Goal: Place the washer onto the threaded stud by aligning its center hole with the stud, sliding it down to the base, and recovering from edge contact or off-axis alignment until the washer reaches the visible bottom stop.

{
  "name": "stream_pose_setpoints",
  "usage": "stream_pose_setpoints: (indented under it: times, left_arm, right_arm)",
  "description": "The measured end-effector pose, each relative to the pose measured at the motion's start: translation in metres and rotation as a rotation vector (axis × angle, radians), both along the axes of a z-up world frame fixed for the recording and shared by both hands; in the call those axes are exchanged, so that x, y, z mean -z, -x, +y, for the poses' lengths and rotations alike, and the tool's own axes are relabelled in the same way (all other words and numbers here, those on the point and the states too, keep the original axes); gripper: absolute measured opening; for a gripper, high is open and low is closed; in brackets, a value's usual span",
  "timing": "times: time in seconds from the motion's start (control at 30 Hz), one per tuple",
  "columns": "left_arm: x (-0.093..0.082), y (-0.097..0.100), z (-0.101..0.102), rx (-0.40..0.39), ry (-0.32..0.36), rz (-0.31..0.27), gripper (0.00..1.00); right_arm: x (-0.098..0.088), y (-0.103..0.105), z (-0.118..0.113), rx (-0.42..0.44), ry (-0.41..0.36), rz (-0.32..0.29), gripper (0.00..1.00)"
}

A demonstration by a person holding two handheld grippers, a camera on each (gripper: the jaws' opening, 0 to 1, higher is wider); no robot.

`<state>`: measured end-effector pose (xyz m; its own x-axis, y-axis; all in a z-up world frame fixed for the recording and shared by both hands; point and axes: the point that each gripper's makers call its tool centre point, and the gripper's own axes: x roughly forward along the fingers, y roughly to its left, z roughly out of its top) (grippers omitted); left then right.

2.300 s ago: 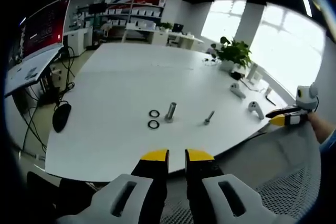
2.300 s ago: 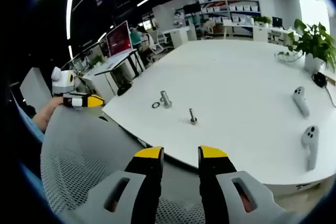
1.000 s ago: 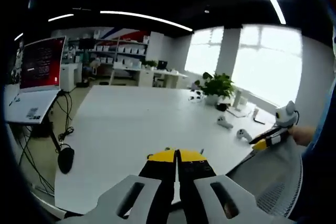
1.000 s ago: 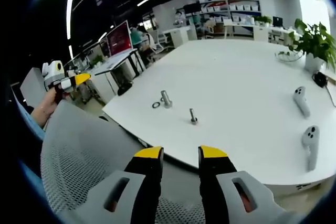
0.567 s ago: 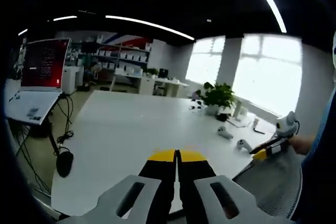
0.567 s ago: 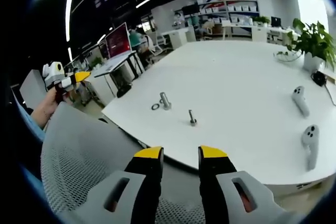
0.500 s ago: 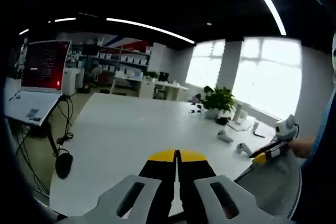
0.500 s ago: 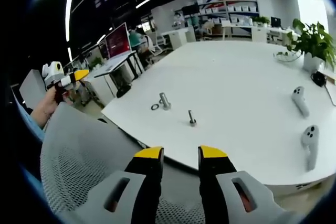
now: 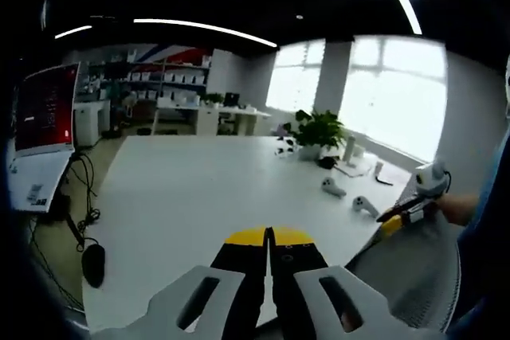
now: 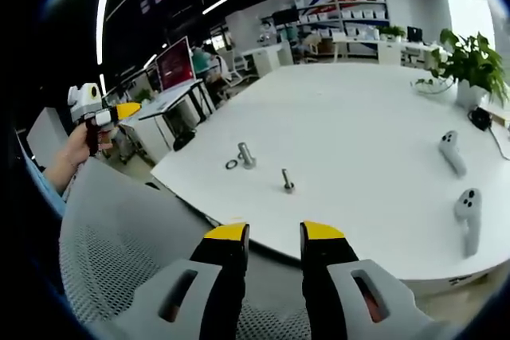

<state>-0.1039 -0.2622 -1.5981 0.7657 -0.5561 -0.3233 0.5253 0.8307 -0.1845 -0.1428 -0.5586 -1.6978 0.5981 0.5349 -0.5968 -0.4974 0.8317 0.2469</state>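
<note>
While left gripper [image 9: 269, 235] is closed empty, our parted right gripper [image 10: 271, 232] sits nearer, washer [image 10: 231, 165] ahead-left beside threaded stud [image 10: 245, 154].

Big white table [image 9: 191, 189], bright windows [image 9: 390, 85], green plant [image 9: 317, 129], shelves [image 10: 362, 13] at the back, long ceiling lights [image 9: 199, 28]

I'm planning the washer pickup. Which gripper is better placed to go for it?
Right, probably. The right gripper is open and faces the washer and stud; the left gripper is shut and raised beside the table.
</note>
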Motion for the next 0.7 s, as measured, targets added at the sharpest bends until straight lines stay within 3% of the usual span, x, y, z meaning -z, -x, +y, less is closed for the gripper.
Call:
stream_pose_setpoints:
  times: [0.17,0.4,0.47,0.53,0.7]
  left_arm:
    - [0.001,-0.011,0.003,0.036,-0.002,0.033,0.00]
    - [0.019,-0.024,-0.001,0.123,-0.103,0.073,0.00]
    - [0.035,-0.026,-0.002,0.181,-0.191,0.105,0.00]
    - [0.043,-0.030,-0.003,0.210,-0.232,0.113,0.00]
    - [0.073,-0.037,-0.005,0.304,-0.323,0.199,0.00]
  right_arm:
    - [0.000,0.000,0.000,0.000,0.004,0.004,0.28]
    - [0.000,0.000,0.000,0.007,0.006,0.007,0.28]
    - [0.000,0.000,0.000,0.010,0.004,0.007,0.28]
    - [0.000,0.000,0.000,0.009,0.004,0.009,0.28]
    - [0.000,0.000,0.000,0.006,0.004,0.008,0.28]
